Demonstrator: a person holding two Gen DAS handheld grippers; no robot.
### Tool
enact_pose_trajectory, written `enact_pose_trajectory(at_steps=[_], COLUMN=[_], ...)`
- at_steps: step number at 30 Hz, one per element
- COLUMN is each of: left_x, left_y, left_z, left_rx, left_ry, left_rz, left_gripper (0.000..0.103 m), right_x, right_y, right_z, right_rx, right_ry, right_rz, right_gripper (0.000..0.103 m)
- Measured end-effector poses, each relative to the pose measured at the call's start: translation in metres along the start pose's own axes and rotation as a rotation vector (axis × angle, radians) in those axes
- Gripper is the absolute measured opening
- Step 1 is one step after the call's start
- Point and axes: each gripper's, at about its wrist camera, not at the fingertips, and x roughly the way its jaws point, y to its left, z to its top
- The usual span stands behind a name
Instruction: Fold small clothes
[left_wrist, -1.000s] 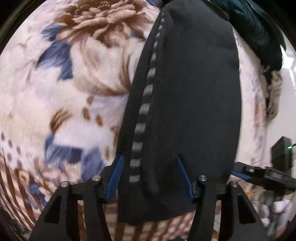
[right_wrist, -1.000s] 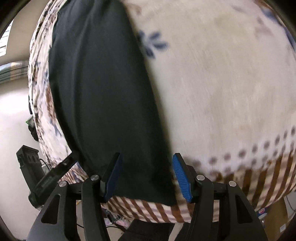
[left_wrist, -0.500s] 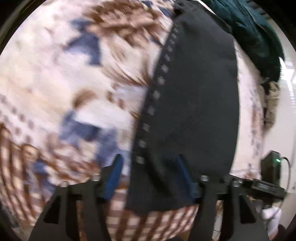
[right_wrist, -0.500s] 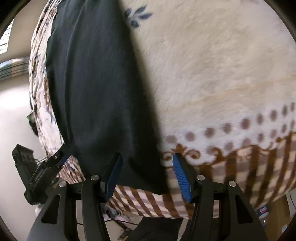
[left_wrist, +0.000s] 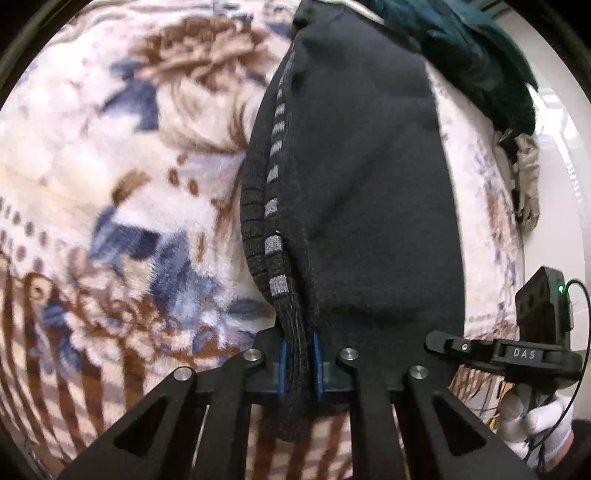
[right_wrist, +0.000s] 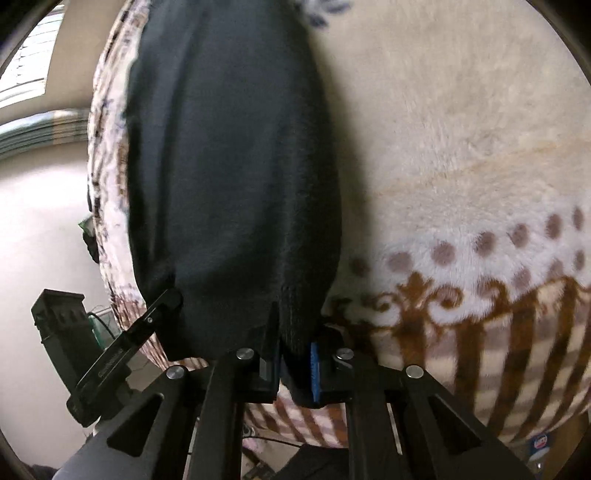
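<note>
To the left of the black garment (left_wrist: 362, 192), the patterned blanket (left_wrist: 110, 184) lies bare and open right up to its near striped edge, so a gripper can pass freely there. On the other side, seen from the right wrist, the blanket (right_wrist: 461, 147) is likewise bare beside the garment (right_wrist: 229, 166). At the far end a dark green pile of cloth (left_wrist: 472, 59) touches the garment and blocks the way past it. A crumpled beige cloth (left_wrist: 526, 184) sits along the blanket's right edge, near the wall.

"DAS" on right hand-held gripper (left_wrist: 524, 353)
</note>
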Motion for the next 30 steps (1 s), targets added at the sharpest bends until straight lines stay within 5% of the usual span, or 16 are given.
enact_pose_trajectory(at_steps=[7, 13, 21, 30], left_x=[-0.074, -0.109, -0.075, 0.042], left_y=[-0.014, -0.056, -0.077, -0.068], left_z=[0.030, 0.109, 0.260, 0.413], left_rx=[0.005, -0.002, -0.013, -0.082], left_ry=[-0.143, -0.272, -0.329, -0.217], left_rz=[-0.101, -0.227, -0.301, -0.259], left_gripper=[0.008, 0.008, 0.008, 0.012], right_x=[-0.068, -0.140, -0.190, -0.140], right_y=[0.047, 0.100, 0.162, 0.188], right_z=[-0.006, 0.033, 0.166, 0.374], right_rx=[-0.055, -0.123, -0.185, -0.149], right_ry=[-0.133, -0.283, -0.478, -0.518], right_rz=[0.092, 0.156, 0.140, 0.041], right_gripper=[0.012, 0.011, 0.011, 0.011])
